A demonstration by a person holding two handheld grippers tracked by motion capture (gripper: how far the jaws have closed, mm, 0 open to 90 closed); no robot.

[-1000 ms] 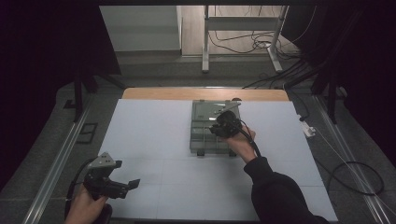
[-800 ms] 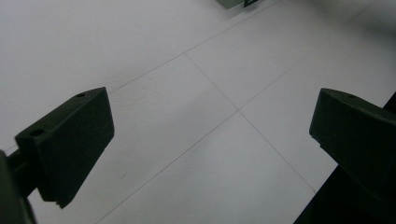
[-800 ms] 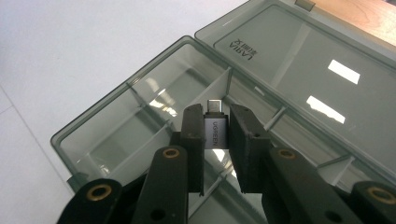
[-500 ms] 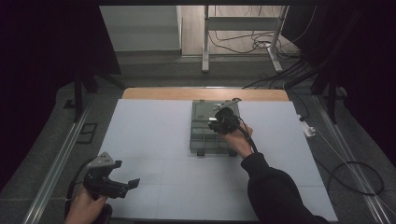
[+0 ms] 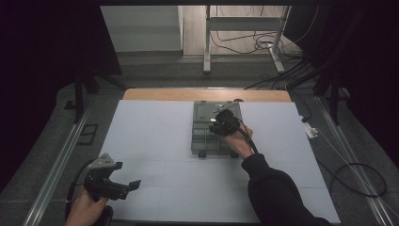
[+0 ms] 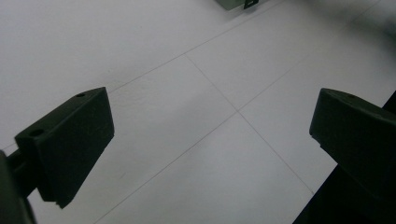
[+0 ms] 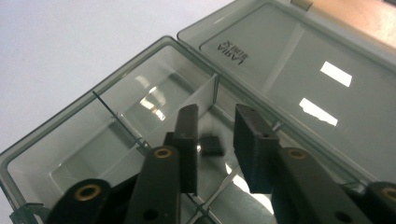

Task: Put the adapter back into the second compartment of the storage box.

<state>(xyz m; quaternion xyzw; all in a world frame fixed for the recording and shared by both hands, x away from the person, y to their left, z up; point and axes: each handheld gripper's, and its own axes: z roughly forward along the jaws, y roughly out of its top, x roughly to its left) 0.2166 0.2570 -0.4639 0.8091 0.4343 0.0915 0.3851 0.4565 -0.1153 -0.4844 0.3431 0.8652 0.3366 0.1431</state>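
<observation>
Dim room, dark edges; glare patches on box lid [image 7: 299,79]; close views soft.

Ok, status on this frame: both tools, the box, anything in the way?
Right tool inside the open compartment box, jaws just opening, small black piece lying loose between them. Left tool open, idle over the table. Nothing in the way.

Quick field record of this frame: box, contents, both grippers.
box: clear divided box, lid open and laid back, on white table
contents: small black part lying in a compartment
right gripper: over the box, jaws just been opening, either side of the part, not pressing it
left gripper: near table edge, jaws wide, nothing between
</observation>
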